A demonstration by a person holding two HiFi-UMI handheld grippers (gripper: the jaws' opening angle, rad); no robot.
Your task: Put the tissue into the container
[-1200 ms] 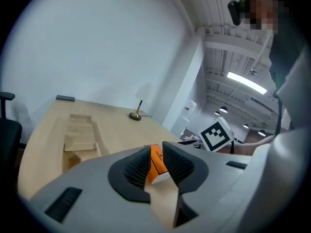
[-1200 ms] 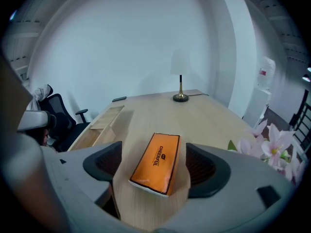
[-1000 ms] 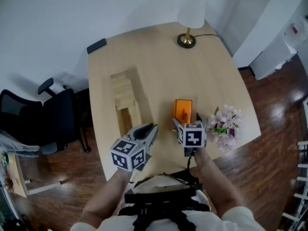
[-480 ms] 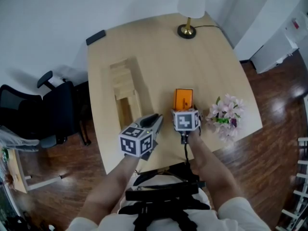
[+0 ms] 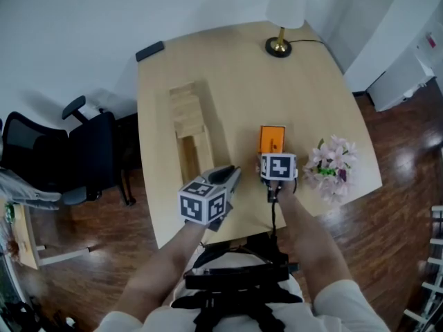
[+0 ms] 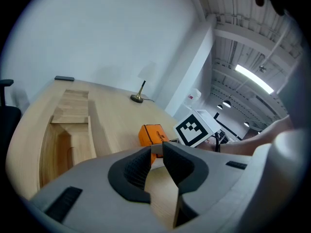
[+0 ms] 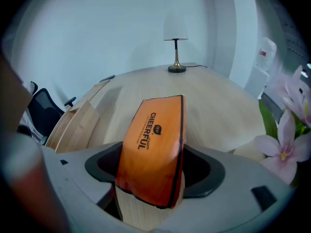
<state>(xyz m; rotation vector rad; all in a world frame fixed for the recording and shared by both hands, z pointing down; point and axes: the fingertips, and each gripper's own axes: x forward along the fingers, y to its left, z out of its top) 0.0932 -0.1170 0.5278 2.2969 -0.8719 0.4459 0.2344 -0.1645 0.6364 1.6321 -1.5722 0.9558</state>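
At table [image 5: 304, 95] edge, right gripper [image 7: 154, 171] closing round tissue pack [image 5: 272, 138] (left gripper [image 6: 156, 154] pinched together, empty)

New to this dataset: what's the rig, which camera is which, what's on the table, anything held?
No robot: a person holds a two-jaw gripper in each hand. The wide picture is from a camera on the person's head, looking down; the other two are from cameras riding on each gripper, looking along its jaws. On the table stand a long wooden container, an orange tissue pack, a lamp and pink flowers. The right gripper has the pack between its jaws, which are closing; a firm grip isn't evident yet. The left gripper is empty, jaws close together.
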